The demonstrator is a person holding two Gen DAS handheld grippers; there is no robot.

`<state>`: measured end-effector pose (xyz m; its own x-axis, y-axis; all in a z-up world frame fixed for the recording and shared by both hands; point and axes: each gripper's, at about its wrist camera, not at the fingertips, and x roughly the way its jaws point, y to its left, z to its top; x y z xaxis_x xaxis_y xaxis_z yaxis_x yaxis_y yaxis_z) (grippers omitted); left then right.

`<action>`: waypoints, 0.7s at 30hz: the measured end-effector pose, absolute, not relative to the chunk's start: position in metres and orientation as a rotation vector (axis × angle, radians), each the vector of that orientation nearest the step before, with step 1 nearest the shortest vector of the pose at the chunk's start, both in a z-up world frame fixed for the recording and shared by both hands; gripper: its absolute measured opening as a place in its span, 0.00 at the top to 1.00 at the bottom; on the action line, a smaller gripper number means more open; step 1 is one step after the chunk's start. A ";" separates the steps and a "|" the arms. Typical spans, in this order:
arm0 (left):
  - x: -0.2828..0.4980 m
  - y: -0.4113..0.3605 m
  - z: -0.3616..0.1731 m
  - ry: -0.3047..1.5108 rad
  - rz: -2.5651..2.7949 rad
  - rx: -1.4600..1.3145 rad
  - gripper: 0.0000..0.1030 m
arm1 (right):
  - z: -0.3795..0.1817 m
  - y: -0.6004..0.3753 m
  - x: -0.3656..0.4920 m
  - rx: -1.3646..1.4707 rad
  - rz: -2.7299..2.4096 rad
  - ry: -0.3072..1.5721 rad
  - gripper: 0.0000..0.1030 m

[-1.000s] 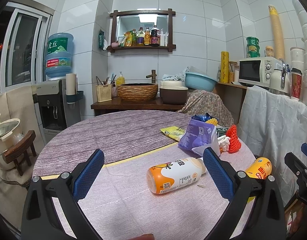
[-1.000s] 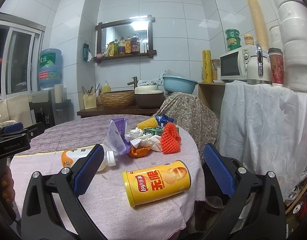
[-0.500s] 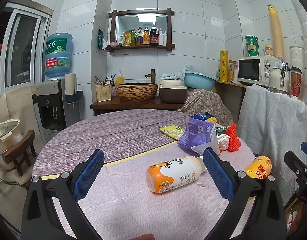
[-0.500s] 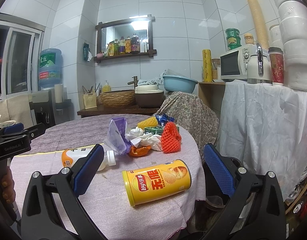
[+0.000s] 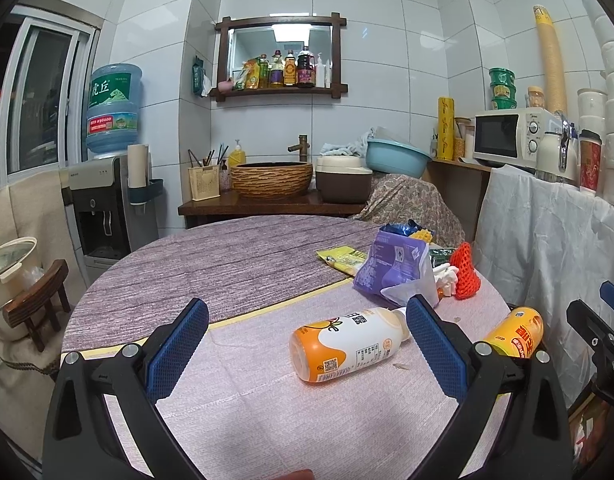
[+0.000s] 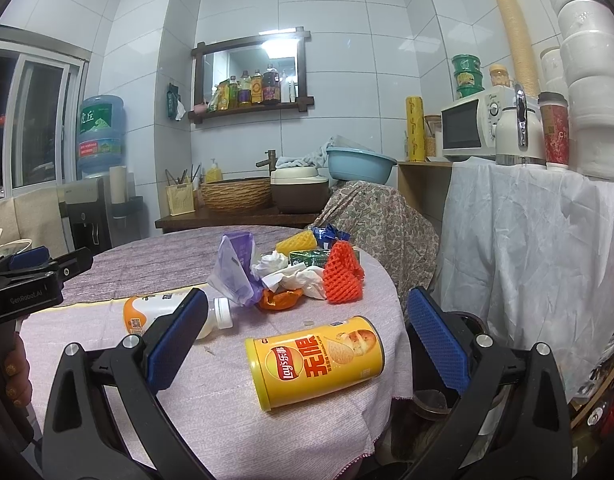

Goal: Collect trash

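The room has white tiled walls, a shelf of bottles by a mirror, and a big blue water jug [image 5: 114,108] on a cooler in the corner. In the middle stands a round table [image 5: 235,256] with a purple cloth, and the trash lies on the side nearest the white sheet.

The biggest piece is a yellow chip can [image 6: 315,362] lying on its side near the table's edge. It has a red logo and a picture of chips on it. Next to it is a drink bottle [image 5: 347,342], also lying down. It is orange and white with a white cap. Behind them sits a pile of small trash: a crumpled purple bag [image 5: 391,268], a red foam net [image 6: 343,276], a yellow foam net [image 6: 297,242], some white tissue [image 6: 295,276] and an orange wrapper [image 6: 279,300]. A flat yellow-green packet [image 5: 341,258] lies just beside the purple bag.

The left gripper [image 5: 307,350] is wide open with nothing in it, and the bottle lies just ahead, between its blue pads. The right gripper [image 6: 307,336] is wide open too, with nothing in it, and the chip can lies between its pads.
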<state>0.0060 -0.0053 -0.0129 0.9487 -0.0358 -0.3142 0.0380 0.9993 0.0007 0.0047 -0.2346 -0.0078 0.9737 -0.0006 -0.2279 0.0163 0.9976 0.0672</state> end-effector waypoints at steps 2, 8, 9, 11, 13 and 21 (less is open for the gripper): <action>0.007 -0.005 -0.015 0.329 -0.049 0.009 0.05 | -0.008 -0.235 0.005 0.065 -0.005 0.233 0.05; 0.022 -0.003 -0.024 0.400 -0.143 0.034 0.05 | -0.012 -0.240 0.012 0.075 0.021 0.271 0.05; 0.026 -0.004 -0.026 0.417 -0.170 0.047 0.05 | -0.013 -0.241 0.014 0.080 0.026 0.281 0.05; 0.036 -0.008 -0.030 0.452 -0.221 0.094 0.05 | -0.015 -0.245 0.020 0.086 0.038 0.309 0.05; 0.046 -0.013 -0.033 0.489 -0.275 0.149 0.05 | -0.019 -0.248 0.028 0.086 0.049 0.344 0.05; 0.082 -0.043 -0.045 0.588 -0.447 0.437 0.05 | -0.028 -0.261 0.044 0.131 0.054 0.418 0.05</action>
